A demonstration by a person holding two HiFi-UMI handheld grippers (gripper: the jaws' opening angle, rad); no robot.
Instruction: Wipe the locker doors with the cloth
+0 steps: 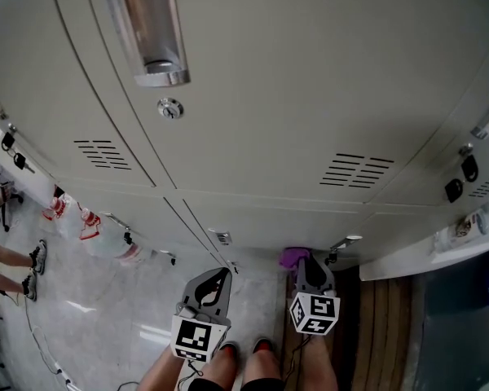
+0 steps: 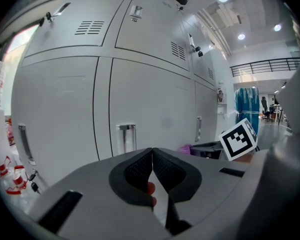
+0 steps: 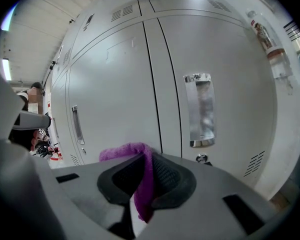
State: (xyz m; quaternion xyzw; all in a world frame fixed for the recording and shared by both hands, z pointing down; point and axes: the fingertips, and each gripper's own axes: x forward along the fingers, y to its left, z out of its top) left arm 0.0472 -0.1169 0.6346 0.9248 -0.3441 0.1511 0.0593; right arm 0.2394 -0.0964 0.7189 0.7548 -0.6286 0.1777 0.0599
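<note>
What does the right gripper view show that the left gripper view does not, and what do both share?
Only the right gripper view: the right claw shut on the purple cloth. Only the left gripper view: the left claw shut with nothing between its jaws, the right gripper's marker cube, and a balcony railing. Both: grey locker doors with handles and vent slots; a purple scrap of the cloth also peeks into the left gripper view.

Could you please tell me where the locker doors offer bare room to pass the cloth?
The broad panel between the slim handle and the door seam is bare. Crowded right of the seam: recessed handle, lock, vent. The right gripper holds the cloth.
</note>
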